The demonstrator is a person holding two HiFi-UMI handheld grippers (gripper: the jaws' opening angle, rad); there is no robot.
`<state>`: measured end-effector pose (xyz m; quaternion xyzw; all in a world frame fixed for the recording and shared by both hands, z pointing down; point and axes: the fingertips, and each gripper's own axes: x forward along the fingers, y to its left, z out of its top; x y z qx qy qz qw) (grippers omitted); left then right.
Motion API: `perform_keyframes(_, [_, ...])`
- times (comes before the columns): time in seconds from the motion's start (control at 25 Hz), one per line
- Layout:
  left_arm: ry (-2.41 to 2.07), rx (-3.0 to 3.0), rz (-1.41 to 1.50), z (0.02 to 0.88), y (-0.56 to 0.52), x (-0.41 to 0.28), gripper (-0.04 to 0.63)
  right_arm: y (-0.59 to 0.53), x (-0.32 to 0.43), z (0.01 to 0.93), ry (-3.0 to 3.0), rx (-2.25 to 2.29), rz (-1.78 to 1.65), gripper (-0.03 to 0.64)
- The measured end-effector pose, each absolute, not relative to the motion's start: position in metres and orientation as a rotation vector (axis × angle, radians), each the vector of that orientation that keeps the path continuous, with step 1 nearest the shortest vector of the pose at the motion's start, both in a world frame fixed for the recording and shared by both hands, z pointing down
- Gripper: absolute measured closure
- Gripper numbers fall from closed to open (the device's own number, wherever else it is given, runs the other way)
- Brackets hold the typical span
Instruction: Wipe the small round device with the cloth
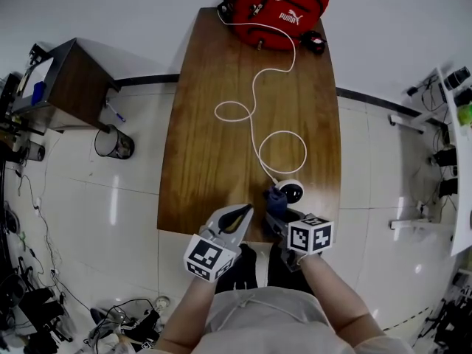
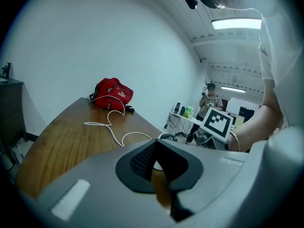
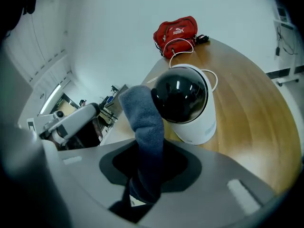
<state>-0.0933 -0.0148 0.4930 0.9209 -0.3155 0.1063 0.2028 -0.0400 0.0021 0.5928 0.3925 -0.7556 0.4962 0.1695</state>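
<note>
The wooden table (image 1: 221, 124) is taken as reference for all positions. At its far end lies a red bag (image 1: 276, 9). A white cable (image 1: 254, 102) runs from the bag in loops down the table's length towards the near edge. Both grippers hang at that near edge. The left gripper (image 1: 240, 214) sits over the edge about midway across the table's width, with its jaws closed together and nothing between them. The right gripper (image 3: 147, 170) sits further towards the table's right-hand side, its jaws clamped on the cloth (image 3: 145, 127). The small round device (image 3: 183, 99) stands upright on the table close to the near edge and right of centre, where the cable ends. It has a white body and a dark glossy dome, and the dome faces the right gripper. The cloth is blue and bunched, and its long axis runs straight out along the jaws. Its free end rises beside the dome's left flank and appears to touch it, though contact cannot be confirmed. Judgement: the device lies directly ahead of the right gripper and slightly to its right, and this is the nearer hand. Wiping calls for a short sweep of the cloth end across the dome. The device is light, so it may slide or tip if nothing steadies it.
</note>
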Motion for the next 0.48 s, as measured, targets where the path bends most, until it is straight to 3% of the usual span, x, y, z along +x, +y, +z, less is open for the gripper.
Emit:
perform_keyframes(0.28, [-0.882, 2.551, 0.308, 0.503, -0.013, -0.103, 0.589, 0.006, -0.037, 0.627, -2.036, 1.160, 1.481, 0.500])
perform_keyframes(0.48, [-0.930, 2.546, 0.265, 0.494, -0.018, -0.109, 0.589, 0.000, -0.069, 0.566, -2.238, 0.962, 1.253, 0.500])
